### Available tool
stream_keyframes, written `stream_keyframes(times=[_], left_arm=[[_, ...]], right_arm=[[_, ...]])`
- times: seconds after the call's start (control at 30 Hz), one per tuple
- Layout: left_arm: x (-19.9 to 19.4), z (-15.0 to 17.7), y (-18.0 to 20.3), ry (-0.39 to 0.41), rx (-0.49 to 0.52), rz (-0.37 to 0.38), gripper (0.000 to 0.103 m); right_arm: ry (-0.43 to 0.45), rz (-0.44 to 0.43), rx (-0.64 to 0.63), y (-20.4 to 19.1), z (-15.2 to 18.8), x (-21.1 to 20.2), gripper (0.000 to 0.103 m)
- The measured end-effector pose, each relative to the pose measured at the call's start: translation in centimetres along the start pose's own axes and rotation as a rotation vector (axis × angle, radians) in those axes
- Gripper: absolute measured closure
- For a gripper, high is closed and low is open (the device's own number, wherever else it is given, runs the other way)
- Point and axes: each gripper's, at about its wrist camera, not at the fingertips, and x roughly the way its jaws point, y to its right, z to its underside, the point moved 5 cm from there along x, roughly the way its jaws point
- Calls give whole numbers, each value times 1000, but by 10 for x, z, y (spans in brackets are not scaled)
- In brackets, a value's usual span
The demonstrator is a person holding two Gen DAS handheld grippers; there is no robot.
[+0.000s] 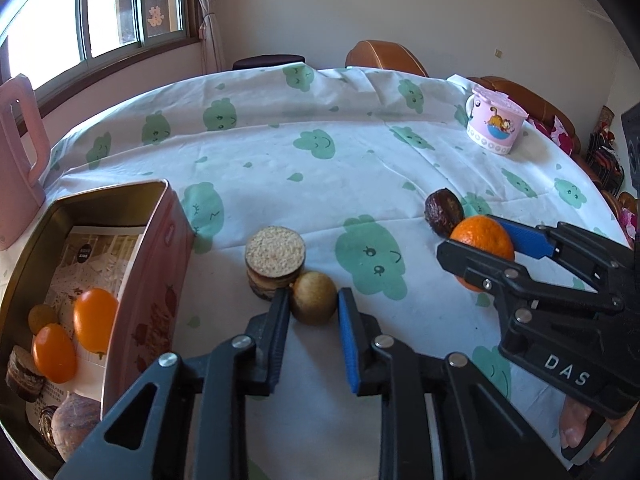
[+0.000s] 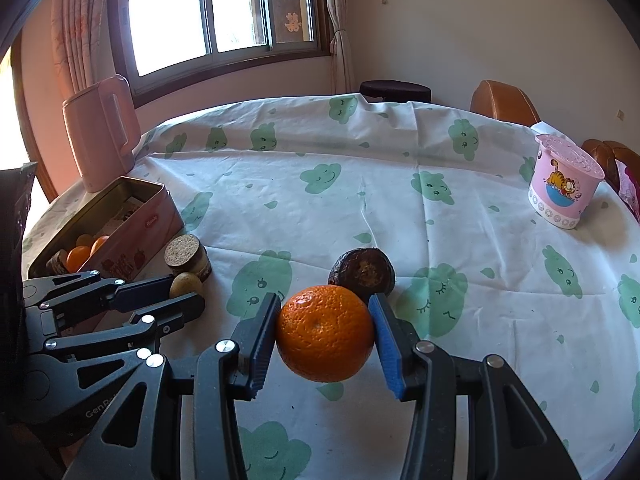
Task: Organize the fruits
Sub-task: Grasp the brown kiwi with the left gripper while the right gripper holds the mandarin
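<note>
A small brownish-yellow round fruit (image 1: 313,300) lies on the cloth by a cork-topped round stack (image 1: 275,258). My left gripper (image 1: 314,295) is shut on this fruit, one pad on each side. The right wrist view shows the same fruit (image 2: 186,283) between the left gripper's fingers (image 2: 152,284). My right gripper (image 2: 324,305) is shut on a large orange (image 2: 325,332), held a little above the cloth. A dark brown round fruit (image 2: 362,272) sits just behind the orange. An open pink tin (image 1: 160,280) at the left holds several small orange and brown fruits (image 1: 95,320).
A pink cartoon mug (image 2: 564,188) stands at the far right of the table. A pink jug (image 2: 102,132) stands behind the tin (image 2: 136,240). The table carries a white cloth with green cloud prints (image 1: 320,144). Brown chairs (image 1: 384,56) stand beyond its far edge.
</note>
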Motion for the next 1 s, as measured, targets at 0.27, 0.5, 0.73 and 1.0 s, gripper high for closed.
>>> stream_keyframes(times=[0.27,0.5,0.73,1.0], left_arm=[[-11,-3,3,58,17,-10,77],[-20,-5,3,108,20,-11,77],[-27,-5,0,144,6,-16,77],[-35,-6,-3,186,-10,-19,77]], right_arm=[[10,-5,0,0,0,-2,55],[37,-30,3,-1,-1,-7,55],[64,-43,-2,-3,-2,-13,55],[92,-44,-11,-4,-2,-19,55]])
